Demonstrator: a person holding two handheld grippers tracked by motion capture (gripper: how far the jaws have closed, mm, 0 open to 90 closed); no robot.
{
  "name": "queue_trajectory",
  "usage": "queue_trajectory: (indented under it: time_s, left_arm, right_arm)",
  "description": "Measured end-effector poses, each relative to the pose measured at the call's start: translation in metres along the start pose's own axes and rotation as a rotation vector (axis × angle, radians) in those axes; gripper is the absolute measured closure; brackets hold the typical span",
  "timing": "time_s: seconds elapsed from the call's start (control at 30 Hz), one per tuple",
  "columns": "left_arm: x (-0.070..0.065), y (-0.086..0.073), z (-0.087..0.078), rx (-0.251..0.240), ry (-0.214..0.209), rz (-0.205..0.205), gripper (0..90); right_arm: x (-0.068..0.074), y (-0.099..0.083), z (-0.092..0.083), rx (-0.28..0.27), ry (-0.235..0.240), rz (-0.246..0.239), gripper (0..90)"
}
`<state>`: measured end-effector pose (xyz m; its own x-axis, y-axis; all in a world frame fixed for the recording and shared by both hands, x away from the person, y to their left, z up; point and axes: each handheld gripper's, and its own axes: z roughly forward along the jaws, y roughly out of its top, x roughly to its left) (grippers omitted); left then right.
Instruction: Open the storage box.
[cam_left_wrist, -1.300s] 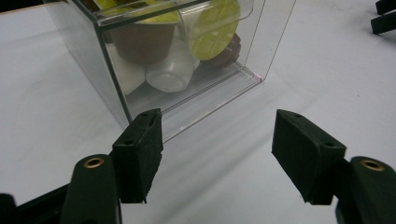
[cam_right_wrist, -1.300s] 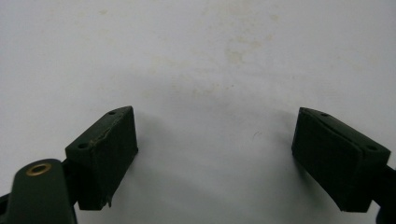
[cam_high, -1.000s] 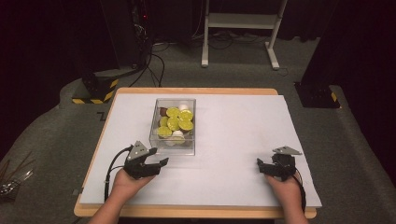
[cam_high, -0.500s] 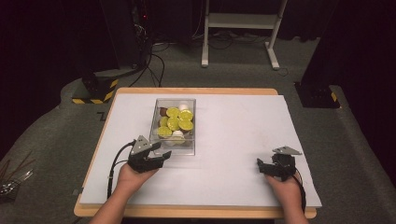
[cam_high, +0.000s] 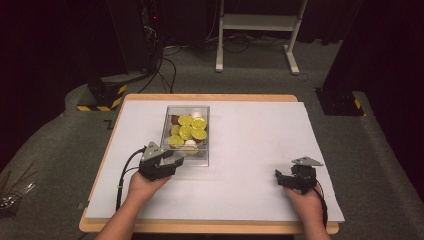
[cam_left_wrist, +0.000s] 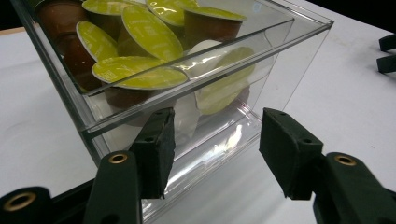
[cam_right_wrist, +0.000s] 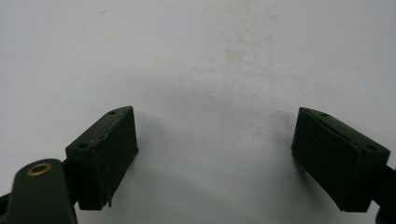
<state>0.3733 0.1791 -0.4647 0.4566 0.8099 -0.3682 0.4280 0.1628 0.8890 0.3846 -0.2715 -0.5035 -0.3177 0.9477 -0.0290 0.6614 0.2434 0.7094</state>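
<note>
A clear plastic box (cam_high: 188, 161) stands on the white table sheet, left of the middle. It holds several coffee capsules (cam_high: 186, 131) with lime-green lids, some brown-bodied and a white one. My left gripper (cam_high: 173, 159) is at the box's near left corner. In the left gripper view its jaws (cam_left_wrist: 217, 149) have just been closing, with the lower near part of the box (cam_left_wrist: 280, 42) between them and a gap left at the right pad (cam_left_wrist: 287, 149). My right gripper (cam_high: 280, 179) rests near the front right, open over bare sheet (cam_right_wrist: 215, 158).
The white sheet (cam_high: 260, 130) covers a wooden table top. Beyond the far edge are a black stand with yellow-black stripes (cam_high: 102, 95), cables and a white frame (cam_high: 255, 30). The right gripper's jaw tips (cam_left_wrist: 387, 53) show at the left gripper view's right edge.
My left gripper has moved a little forward and to the right, up to the box's near corner, and its jaws look narrower. The right hand has kept still.
</note>
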Motion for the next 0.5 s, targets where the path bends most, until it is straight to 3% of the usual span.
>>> queue_trajectory:
  time_s: [0.2, 0.43, 0.5]
  left_arm:
    - [0.0015, 0.0008, 0.0034, -0.022, -0.012, -0.034, 52.9]
    - [0.0035, 0.0019, 0.0042, -0.060, -0.037, -0.027, 60.5]
    - [0.0043, 0.0028, 0.0048, -0.072, -0.045, -0.044, 60.6]
  right_arm:
    - [0.0001, 0.0000, -0.0001, 0.000, -0.001, -0.001, 14.4]
    - [0.0001, -0.0001, -0.0001, -0.001, -0.002, -0.004, 14.5]
    - [0.0002, -0.0001, -0.0002, -0.001, -0.002, -0.005, 14.5]
